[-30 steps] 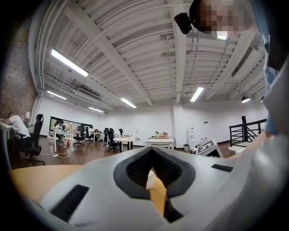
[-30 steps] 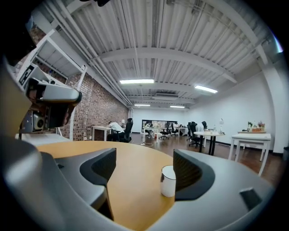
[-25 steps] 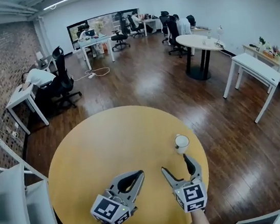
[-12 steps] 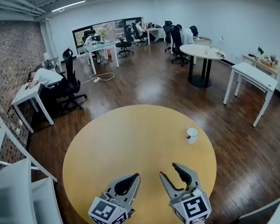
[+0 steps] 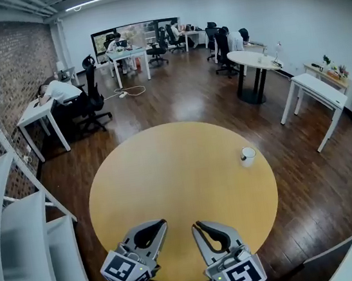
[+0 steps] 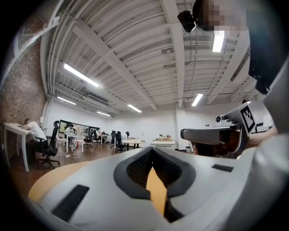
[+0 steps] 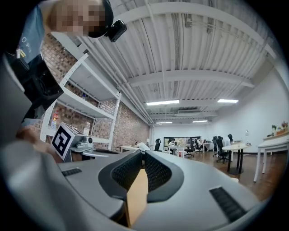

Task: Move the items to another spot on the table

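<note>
Two hand-held grippers hovered side by side over the near edge of a round yellow table [image 5: 167,170]. The left gripper [image 5: 162,223] had its jaws clenched tip to tip, with nothing between them; its own view showed only a sliver of tabletop through the gap behind the tips. Just beside it, the right gripper [image 5: 196,226] had its jaws closing, their tips all but meeting, and it was empty too. Each gripper carried a cube with square markers [image 5: 124,270] at its rear end.

A small white cup [image 5: 248,156] stood upright on the table, well ahead of the right gripper's jaws and off to their right, close to the table's far right rim. Neither gripper touched it.

Beyond the table lay a dark wood floor [image 5: 184,103]. Far ahead and left of the jaws, a person [image 5: 58,91] slumped over a white desk by a brick wall [image 5: 4,76]. Far ahead and right stood a round white table [image 5: 252,61], with office chairs behind it.
</note>
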Tool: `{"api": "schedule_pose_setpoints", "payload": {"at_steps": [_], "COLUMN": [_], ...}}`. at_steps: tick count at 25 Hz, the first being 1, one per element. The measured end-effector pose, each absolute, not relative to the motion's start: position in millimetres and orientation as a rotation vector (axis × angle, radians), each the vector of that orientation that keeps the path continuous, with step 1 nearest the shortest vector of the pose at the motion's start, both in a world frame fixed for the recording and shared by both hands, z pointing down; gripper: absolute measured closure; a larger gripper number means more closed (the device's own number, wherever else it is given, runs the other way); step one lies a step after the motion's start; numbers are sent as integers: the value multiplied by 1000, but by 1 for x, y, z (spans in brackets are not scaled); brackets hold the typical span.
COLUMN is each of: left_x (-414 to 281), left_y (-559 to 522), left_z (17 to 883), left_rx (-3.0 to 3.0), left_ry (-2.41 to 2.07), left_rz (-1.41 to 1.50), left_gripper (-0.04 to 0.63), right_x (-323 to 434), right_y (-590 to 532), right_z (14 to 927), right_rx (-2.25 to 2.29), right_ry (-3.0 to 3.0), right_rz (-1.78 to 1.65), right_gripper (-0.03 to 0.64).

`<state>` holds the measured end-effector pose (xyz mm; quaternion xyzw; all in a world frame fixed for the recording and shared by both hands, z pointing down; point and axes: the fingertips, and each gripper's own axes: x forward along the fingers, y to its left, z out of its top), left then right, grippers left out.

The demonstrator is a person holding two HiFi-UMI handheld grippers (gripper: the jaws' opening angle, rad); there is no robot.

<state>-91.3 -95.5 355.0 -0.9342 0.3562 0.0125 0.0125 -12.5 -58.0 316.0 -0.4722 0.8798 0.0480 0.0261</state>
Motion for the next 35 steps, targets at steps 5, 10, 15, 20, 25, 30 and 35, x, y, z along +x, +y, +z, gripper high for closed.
{"api": "schedule_pose_setpoints", "payload": {"at_steps": [5, 10, 15, 20, 25, 30, 35], "left_x": [-84, -74, -71, -69, -72, -77, -80], "left_y": [-73, -64, -68, -69, -72, -73, -73], "left_z": [342, 334, 326, 329, 333, 333, 334], "left_rx": [-2871, -2832, -2824, -2833, -2835, -2846, -2851], "left_ry": [1079, 1072, 1085, 1097, 1089, 1091, 1085], "left_rz": [50, 69, 98, 96, 77, 79, 75], "left_gripper": [584, 584, 584, 584, 584, 584, 584], "right_x": [-19, -5, 1, 2, -1, -7, -9], "right_y": [-40, -43, -48, -48, -51, -52, -51], "right_z": [317, 317, 317, 323, 324, 325, 322], "right_rx": [-1379, -1399, -1434, -1442, -1452, -1455, -1462], "right_ry": [2749, 2706, 2715, 2718, 2718, 2715, 2709], "right_rz": [40, 107, 110, 86, 94, 97, 115], "right_gripper": [624, 624, 624, 624, 624, 624, 624]}}
